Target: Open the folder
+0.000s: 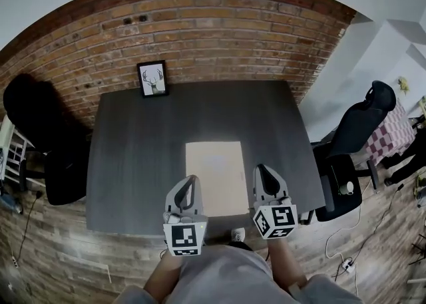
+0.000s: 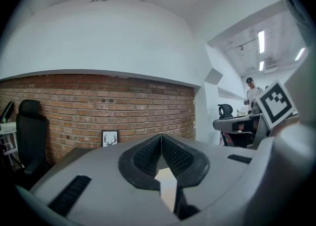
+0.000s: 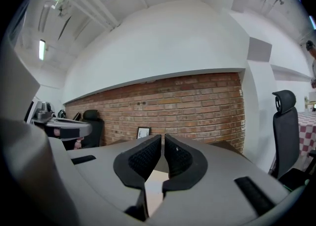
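The folder (image 1: pixel 215 176) is cream, the table (image 1: pixel 133 156) dark streaky grey, the wall (image 1: pixel 200 30) red-brown brick, the picture (image 1: pixel 152 78) white, black-framed.

The head view looks steeply down from above the near edge of the tabletop (image 1: pixel 133 163), with the brick wall (image 1: pixel 219 36) at the far side. Each gripper view sits low, close behind its jaws, and faces almost level toward this wall. All three share the folder (image 1: pixel 214 176) and the framed picture (image 1: pixel 152 78).
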{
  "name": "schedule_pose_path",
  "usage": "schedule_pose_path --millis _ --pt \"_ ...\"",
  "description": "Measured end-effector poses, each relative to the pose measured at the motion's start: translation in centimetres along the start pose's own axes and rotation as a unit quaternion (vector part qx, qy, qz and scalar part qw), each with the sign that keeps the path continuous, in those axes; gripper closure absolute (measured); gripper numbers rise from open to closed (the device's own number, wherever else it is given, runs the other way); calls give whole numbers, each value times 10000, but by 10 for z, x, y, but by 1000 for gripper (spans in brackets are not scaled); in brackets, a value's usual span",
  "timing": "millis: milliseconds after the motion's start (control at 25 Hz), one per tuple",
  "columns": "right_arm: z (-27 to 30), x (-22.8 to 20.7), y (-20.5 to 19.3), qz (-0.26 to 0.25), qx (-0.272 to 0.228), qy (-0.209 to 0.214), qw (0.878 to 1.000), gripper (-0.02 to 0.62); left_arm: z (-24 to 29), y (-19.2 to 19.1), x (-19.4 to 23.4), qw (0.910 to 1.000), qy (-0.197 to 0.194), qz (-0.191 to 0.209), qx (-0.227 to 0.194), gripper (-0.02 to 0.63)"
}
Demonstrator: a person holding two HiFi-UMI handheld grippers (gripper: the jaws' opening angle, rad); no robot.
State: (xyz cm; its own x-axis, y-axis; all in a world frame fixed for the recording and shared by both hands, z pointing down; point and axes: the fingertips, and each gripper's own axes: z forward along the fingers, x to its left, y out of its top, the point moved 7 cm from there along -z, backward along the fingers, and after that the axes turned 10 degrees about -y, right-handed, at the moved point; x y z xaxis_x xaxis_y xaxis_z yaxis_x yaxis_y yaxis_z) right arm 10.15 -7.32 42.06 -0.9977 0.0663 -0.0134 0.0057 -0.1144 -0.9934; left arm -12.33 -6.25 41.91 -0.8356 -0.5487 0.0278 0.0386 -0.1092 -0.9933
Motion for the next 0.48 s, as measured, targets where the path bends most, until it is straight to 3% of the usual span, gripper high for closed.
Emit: schedule_pose_path --millis 200,280,480 --pt "22 -9 -3 -8 188 372 9991 590 12 -3 -10 10000 15 8 45 596" --pt "29 -13 -7 -29 301 517 9982 577 20 -6 -16 9999 -22 41 136 499" --pt "42 -25 -33 -86 730 746 9945 557 34 -20 -31 9989 -58 193 432 471"
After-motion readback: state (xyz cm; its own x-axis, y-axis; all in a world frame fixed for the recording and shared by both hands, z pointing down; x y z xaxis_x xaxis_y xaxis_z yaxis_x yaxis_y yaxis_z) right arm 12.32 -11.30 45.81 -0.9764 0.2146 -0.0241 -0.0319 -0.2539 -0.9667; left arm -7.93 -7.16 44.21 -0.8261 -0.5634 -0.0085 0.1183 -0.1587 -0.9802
